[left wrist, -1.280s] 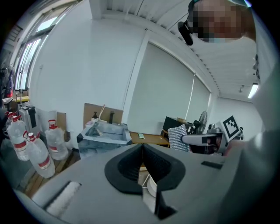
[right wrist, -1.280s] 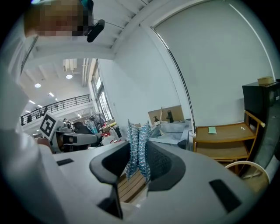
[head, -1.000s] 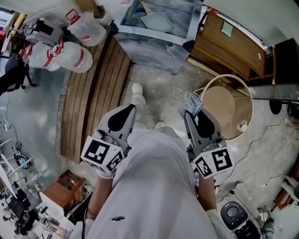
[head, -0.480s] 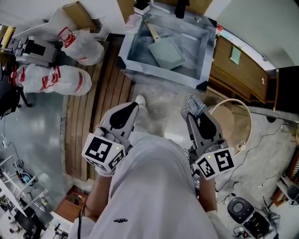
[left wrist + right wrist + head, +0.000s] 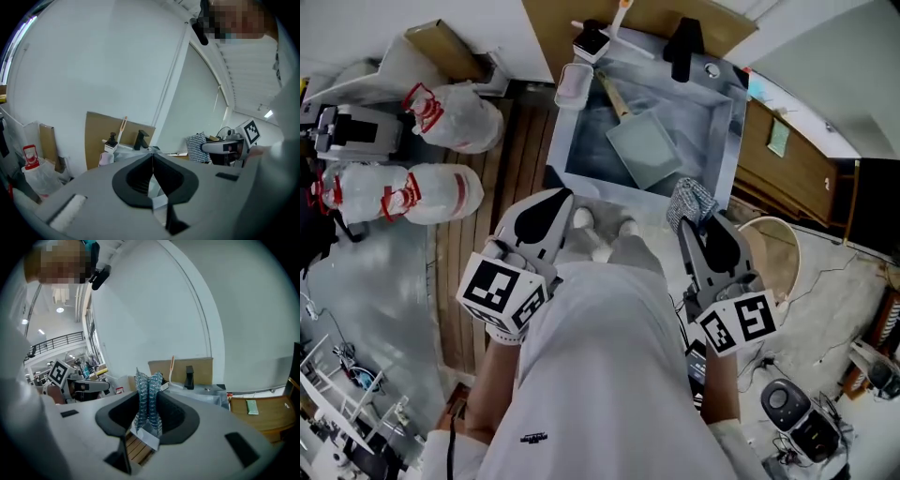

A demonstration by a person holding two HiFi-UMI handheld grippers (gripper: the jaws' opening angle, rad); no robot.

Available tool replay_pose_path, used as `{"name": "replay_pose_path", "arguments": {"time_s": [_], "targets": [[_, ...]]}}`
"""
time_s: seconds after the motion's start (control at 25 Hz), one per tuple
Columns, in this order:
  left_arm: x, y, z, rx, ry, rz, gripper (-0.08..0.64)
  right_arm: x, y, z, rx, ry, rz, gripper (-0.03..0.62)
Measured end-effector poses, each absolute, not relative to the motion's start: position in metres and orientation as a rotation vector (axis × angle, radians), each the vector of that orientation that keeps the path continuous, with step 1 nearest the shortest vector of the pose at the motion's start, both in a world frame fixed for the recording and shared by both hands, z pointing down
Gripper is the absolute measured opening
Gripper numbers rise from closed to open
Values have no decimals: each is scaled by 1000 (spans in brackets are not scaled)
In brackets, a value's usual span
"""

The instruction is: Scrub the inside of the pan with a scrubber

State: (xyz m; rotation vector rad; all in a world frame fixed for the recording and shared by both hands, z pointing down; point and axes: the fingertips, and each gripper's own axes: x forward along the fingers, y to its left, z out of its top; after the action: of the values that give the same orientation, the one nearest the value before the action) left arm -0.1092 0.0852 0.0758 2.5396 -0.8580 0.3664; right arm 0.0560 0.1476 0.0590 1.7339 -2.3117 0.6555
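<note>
I see my white shirt (image 5: 600, 375), a small dark logo (image 5: 535, 438) low on it, and white shoes (image 5: 581, 219). My left claw (image 5: 565, 195) and right claw (image 5: 685, 225) are grey, each with a black teardrop recess and a white cube (image 5: 502, 293) bearing black square markers.

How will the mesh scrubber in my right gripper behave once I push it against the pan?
Probably soft and springy: the scrubber looks pinched narrow where the right gripper clamps it and puffs out beyond. Likely light, given its open mesh, and should flatten against the pan.

Steel sink (image 5: 727, 141), black tap (image 5: 682, 42)
</note>
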Motion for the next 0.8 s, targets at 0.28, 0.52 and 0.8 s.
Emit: {"name": "replay_pose_path", "arguments": {"time_s": [0.28, 0.52, 0.8], "targets": [[-82, 65, 79, 2523, -873, 399, 6, 79, 120, 61, 1679, -2348, 662, 118], [-63, 45, 104, 2448, -975, 441, 6, 95, 95, 71, 1573, -2370, 649, 118], [-54, 1, 146, 2327, -1124, 472, 6, 100, 56, 89, 1408, -2408, 568, 118]]}}
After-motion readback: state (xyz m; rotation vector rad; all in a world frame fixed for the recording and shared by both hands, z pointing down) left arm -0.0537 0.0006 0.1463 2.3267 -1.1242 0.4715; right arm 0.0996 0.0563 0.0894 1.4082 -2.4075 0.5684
